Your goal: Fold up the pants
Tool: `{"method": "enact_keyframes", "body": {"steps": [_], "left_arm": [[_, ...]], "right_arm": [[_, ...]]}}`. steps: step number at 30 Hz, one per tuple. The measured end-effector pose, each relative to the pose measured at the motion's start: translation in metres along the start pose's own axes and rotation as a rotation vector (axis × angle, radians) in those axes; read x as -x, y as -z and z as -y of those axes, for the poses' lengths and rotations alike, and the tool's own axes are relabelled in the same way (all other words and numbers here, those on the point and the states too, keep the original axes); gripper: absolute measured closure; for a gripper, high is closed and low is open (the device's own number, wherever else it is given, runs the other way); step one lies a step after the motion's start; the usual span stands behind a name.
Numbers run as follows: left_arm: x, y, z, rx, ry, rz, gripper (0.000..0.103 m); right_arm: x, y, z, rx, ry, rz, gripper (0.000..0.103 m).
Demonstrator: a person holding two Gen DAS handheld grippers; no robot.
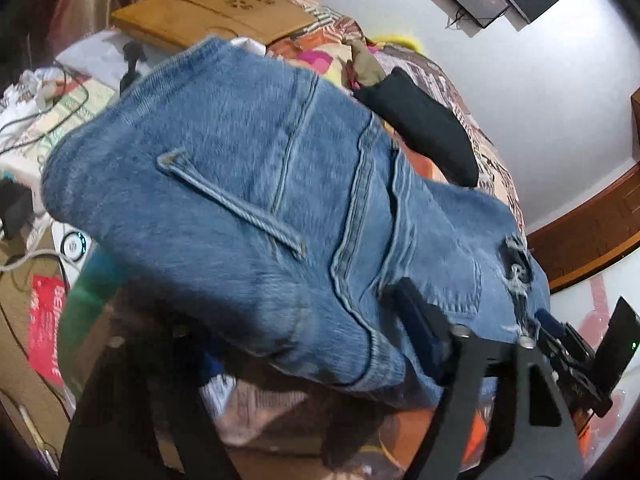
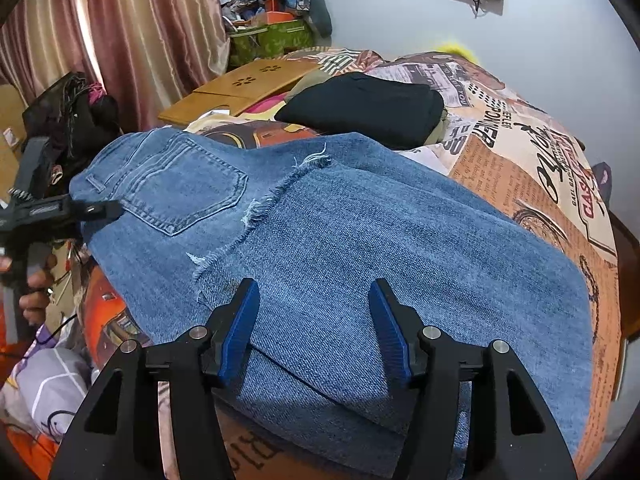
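the jeans are matt blue denim, a rough twill weave with frayed white threads along a torn edge and raised stitched seams. the bedspread is smooth printed cloth. a folded black garment looks soft and matt. the lap tray is smooth pale wood. the curtain is shiny ribbed cloth. the right gripper is matt black plastic with ridged blue fingers and bright metal pins.

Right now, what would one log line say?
jeans: partly folded on bed | left gripper: at waistband edge | right gripper: open above denim | black garment: behind
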State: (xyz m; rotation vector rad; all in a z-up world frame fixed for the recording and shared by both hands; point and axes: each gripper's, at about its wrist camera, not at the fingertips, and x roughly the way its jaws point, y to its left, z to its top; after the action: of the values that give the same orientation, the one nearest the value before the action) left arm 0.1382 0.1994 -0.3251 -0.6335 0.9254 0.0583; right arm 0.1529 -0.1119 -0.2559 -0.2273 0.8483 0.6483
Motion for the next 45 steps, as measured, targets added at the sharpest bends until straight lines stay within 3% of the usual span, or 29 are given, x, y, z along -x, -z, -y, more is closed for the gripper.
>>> {"method": "enact_keyframes", "body": {"steps": [1, 5, 8, 10, 18, 23, 29, 35, 38, 45], "left_arm": [[0.0, -0.004, 0.0, -0.001, -0.025, 0.011, 0.053], [-0.001, -0.012, 0.013, -0.053, -0.104, 0.047, 0.065], [0.003, -0.009, 0.041, -0.2, -0.211, 0.097, 0.073], [0.007, -0.01, 0.055, -0.266, -0.239, 0.123, 0.076], [0.046, -0.03, 0.095, -0.337, -0.184, 0.197, 0.078], [0.069, -0.034, 0.144, -0.442, -0.181, 0.28, 0.079], [0.088, -0.037, 0.208, -0.527, -0.116, 0.347, 0.079], [0.086, -0.031, 0.266, -0.607, -0.048, 0.345, 0.083], [0.08, -0.027, 0.292, -0.636, 0.012, 0.319, 0.083], [0.055, -0.014, 0.345, -0.694, 0.064, 0.256, 0.084]], "right_arm": [[0.0, 0.0, 0.0, 0.0, -0.001, 0.0, 0.049], [0.0, 0.0, 0.001, -0.002, -0.003, 0.001, 0.049], [0.0, 0.001, 0.001, -0.013, -0.005, 0.001, 0.049], [0.004, 0.001, 0.003, -0.03, -0.007, 0.003, 0.049], [0.037, 0.019, 0.029, -0.121, 0.033, 0.039, 0.049], [0.061, 0.036, 0.068, -0.232, 0.118, 0.057, 0.049], [0.077, 0.067, 0.113, -0.371, 0.186, 0.044, 0.049], [0.073, 0.079, 0.114, -0.395, 0.153, 0.071, 0.043], [0.069, 0.08, 0.108, -0.364, 0.168, 0.082, 0.042], [0.072, 0.084, 0.119, -0.412, 0.095, 0.102, 0.041]]}}
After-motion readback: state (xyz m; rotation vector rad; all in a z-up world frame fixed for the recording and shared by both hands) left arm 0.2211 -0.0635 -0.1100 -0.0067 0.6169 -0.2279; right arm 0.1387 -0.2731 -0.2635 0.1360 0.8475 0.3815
